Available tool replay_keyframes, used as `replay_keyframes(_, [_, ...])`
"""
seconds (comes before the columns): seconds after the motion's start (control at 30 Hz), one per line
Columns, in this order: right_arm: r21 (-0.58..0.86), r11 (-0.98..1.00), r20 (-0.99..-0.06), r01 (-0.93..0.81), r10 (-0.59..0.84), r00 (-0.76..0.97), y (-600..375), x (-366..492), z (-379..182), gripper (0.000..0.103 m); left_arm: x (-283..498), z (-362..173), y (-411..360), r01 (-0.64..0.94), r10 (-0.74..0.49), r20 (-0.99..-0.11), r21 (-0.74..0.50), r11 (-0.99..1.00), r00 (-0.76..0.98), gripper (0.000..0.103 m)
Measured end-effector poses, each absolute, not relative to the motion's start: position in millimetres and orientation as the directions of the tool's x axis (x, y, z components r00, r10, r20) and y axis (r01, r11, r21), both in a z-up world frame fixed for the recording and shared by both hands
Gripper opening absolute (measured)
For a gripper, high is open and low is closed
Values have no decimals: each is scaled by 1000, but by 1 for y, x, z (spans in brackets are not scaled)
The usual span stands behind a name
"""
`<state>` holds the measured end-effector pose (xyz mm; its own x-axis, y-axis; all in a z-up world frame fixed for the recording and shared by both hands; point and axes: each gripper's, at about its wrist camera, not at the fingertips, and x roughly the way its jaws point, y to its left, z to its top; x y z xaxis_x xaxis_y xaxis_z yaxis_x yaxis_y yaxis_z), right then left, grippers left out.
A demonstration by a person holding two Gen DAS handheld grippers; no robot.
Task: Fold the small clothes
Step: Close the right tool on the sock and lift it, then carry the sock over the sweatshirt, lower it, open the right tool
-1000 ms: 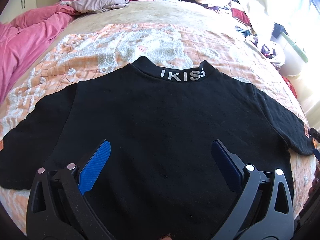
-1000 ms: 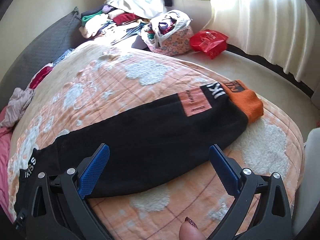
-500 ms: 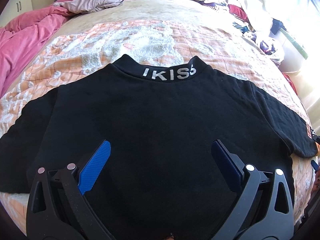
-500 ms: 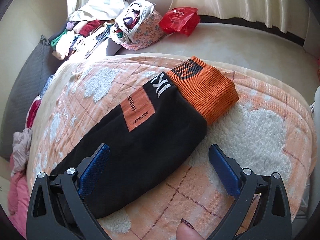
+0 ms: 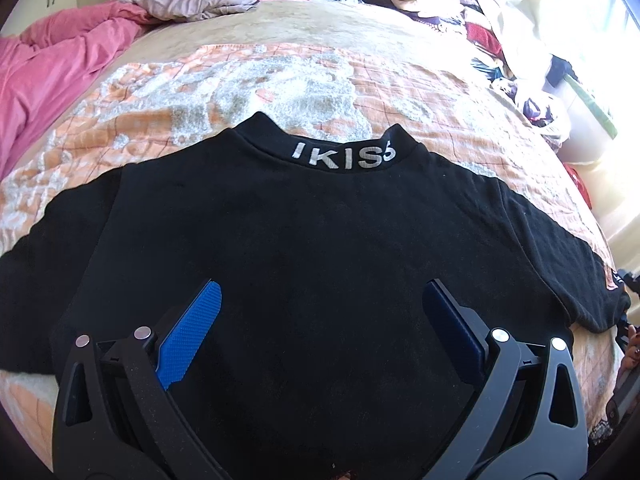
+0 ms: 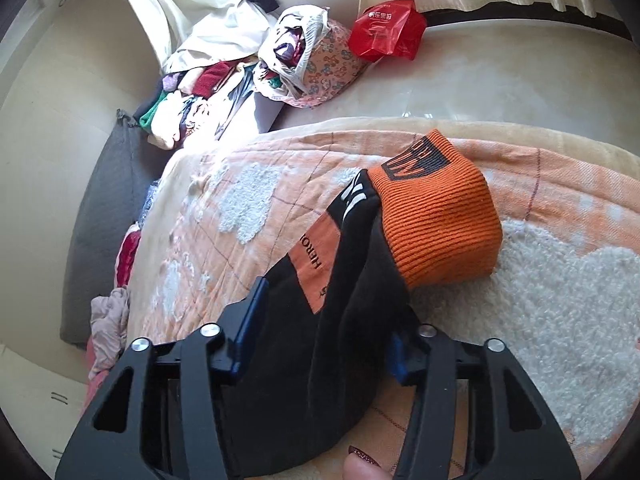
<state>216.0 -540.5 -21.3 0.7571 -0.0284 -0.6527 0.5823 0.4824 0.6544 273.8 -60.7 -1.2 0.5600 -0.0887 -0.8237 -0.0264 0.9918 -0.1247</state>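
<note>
Lying flat on the blanket (image 5: 280,80), back up, collar far: black top (image 5: 304,248). Hovering over its middle, spread wide, pinching nothing: left gripper (image 5: 320,320). Just closing across the black sleeve (image 6: 320,344), pads pressing both its sides, near the orange cuff (image 6: 436,220): right gripper (image 6: 320,344).
</note>
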Motion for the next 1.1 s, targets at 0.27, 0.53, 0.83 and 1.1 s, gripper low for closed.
replay_keyframes(0.27, [669,625,-527,402,18,850,-502,220,21,18,260,10,-48,-53,-96,-809,-154,987,580,95])
replay_keyframes(0.53, [573,786,-451,230,68,890,-443,232,60,18,251,23,-27,-78,-127,-799,-213,974,587,95])
replay_keyframes(0.83, [379,924,-430,-45,219,876,-340,238,80,18,239,32,-11,-82,-170,-778,-273,959,605,95])
replay_keyframes(1.1, [278,936,-487,-215,330,809,-268,242,68,18,237,30,-3,-65,-234,-757,-343,937,610,95])
